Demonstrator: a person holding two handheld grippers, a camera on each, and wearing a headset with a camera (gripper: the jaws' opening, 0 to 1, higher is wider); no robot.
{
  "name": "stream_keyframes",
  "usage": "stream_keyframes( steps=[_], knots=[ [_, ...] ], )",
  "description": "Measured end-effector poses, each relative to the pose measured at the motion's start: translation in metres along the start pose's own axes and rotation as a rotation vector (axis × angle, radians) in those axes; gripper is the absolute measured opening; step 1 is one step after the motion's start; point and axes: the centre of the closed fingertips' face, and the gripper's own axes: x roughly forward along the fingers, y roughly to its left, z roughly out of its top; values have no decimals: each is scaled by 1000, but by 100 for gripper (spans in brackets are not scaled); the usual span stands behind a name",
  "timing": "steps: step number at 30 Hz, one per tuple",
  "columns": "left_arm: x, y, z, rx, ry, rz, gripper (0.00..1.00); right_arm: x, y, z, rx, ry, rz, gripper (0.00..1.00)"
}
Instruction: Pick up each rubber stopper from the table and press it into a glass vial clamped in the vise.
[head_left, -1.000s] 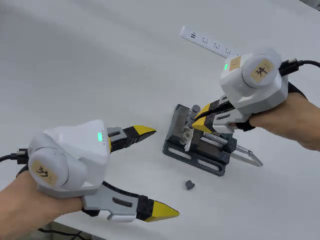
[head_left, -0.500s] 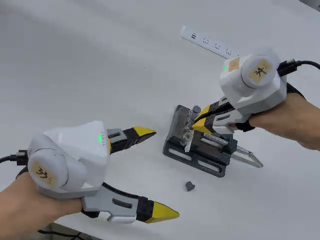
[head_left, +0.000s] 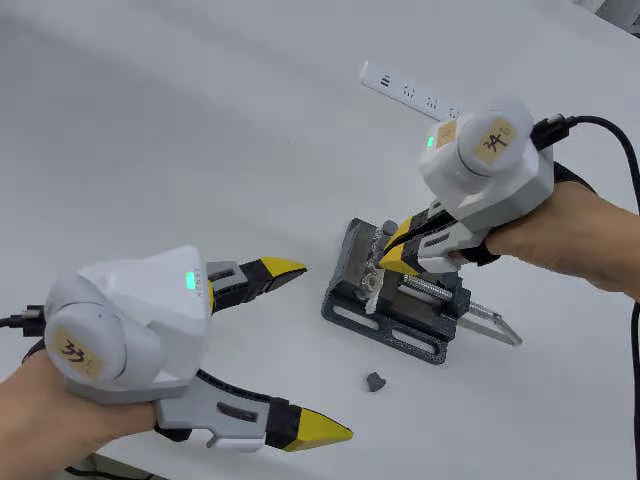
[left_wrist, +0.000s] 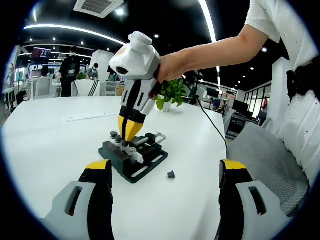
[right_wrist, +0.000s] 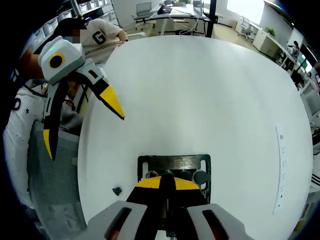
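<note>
**If the Push Goes Crooked, the Glass Pays**

While the right gripper (head_left: 385, 262) bears down on the vials (head_left: 372, 283) in the vise (head_left: 345, 312), the head view shows its jaws closed tip to tip. I cannot tell whether a stopper sits under them. A slanted press could chip glass. The left gripper (head_left: 310, 350) hangs wide open and empty, well apart from the vise.

From the left gripper view, the loose stopper (left_wrist: 171, 174) lies on the table (left_wrist: 45, 135) near the vise base. A hasty grab could flick it away.

From the right gripper view, a capped vial (right_wrist: 200, 177) stands just beside the closed tips. A sideways slip could knock it.
</note>
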Motion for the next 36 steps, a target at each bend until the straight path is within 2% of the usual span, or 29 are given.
stream_keyframes(
  steps=[4,6,11,36],
  knots=[
    [1,0,0,0,-2,-2,87,0,2,-1,-33,27,-7,1],
    [2,-1,0,1,-3,-4,87,0,1,-1,-14,29,-5,1],
    [3,0,2,3,-7,-3,87,1,1,-1,-41,39,-11,1],
    [3,1,6,9,-15,-2,87,5,2,-1,-53,80,-17,0]
  ],
)
